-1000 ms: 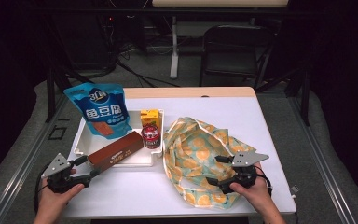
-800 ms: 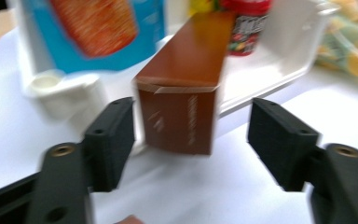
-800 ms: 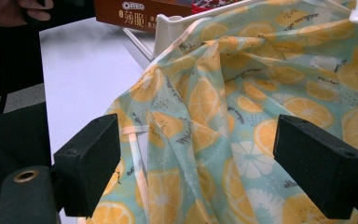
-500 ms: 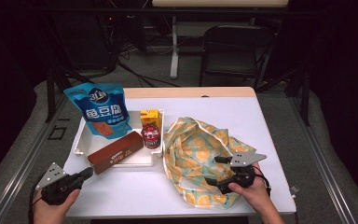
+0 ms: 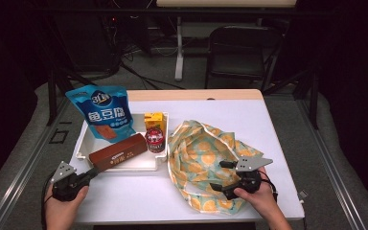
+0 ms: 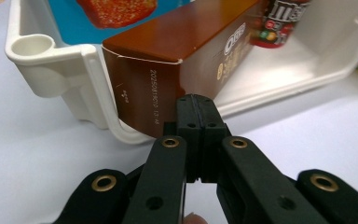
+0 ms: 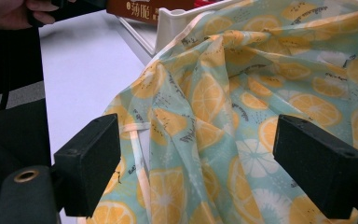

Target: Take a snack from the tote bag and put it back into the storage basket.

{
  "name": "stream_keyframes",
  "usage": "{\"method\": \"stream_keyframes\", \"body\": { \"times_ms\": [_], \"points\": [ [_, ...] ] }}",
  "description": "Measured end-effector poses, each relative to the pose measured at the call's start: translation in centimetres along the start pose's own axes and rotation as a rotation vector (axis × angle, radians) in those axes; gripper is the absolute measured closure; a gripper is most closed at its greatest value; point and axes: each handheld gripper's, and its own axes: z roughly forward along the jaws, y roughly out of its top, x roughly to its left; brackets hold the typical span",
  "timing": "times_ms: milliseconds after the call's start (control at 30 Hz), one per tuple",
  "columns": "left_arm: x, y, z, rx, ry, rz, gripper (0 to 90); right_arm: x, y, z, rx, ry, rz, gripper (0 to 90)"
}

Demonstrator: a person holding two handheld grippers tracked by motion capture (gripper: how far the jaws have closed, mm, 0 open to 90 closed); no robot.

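Brown box [image 5: 118, 153], a stiff glossy carton, lies slanted with one end over the white plastic tray's rim [image 6: 98, 100], easy to reach. Left gripper [image 6: 196, 105] has just clenched its fingers empty before it; right gripper [image 7: 196, 163] hovers released over the soft orange-print bag [image 5: 203, 155] on the worktop [image 5: 139, 196]
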Motion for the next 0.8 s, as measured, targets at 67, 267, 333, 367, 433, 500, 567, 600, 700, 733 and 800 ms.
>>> {"method": "stream_keyframes", "body": {
  "times_ms": [67, 267, 333, 367, 433, 500, 567, 600, 700, 733, 800],
  "points": [
    [0.2, 0.1, 0.5, 0.006, 0.018, -0.012, 90.0, 0.0, 0.0, 0.0, 0.002, 0.0, -0.001, 14.9],
    [1.0, 0.0, 1.8, 0.033, 0.07, -0.054, 90.0, 0.0, -0.1, 0.0, 0.005, -0.004, 0.003, 14.9],
    [1.1, 0.0, 2.0, 0.037, 0.085, -0.059, 89.5, 0.0, -0.1, 0.0, 0.007, -0.005, 0.002, 14.9],
    [1.1, 0.0, 2.0, 0.037, 0.085, -0.059, 89.4, 0.1, -0.1, 0.1, 0.006, -0.005, 0.003, 14.9],
    [0.9, 0.2, 2.6, 0.04, 0.089, -0.068, 89.1, 0.1, -0.1, 0.1, 0.009, -0.001, 0.0, 14.9],
    [0.6, 0.4, 3.0, 0.032, 0.093, -0.069, 88.6, 0.1, -0.1, 0.2, 0.007, -0.004, 0.0, 14.9],
    [0.3, 0.7, 3.3, 0.028, 0.1, -0.067, 88.0, 0.1, -0.1, 0.2, 0.008, -0.003, 0.0, 14.9],
    [0.3, 0.7, 3.3, 0.028, 0.1, -0.067, 88.0, 0.1, -0.1, 0.2, 0.008, -0.003, 0.0, 14.9],
    [-0.2, 1.2, 4.2, 0.034, 0.12, -0.088, 88.0, 0.2, -0.1, 0.2, 0.008, -0.004, 0.003, 14.9],
    [-0.2, 1.3, 4.4, 0.032, 0.116, -0.094, 88.0, 0.2, -0.1, 0.2, 0.007, -0.004, 0.003, 14.9],
    [-0.2, 1.5, 4.7, 0.04, 0.127, -0.091, 88.0, 0.2, -0.2, 0.1, 0.006, -0.004, 0.004, 14.9]
  ]
}}
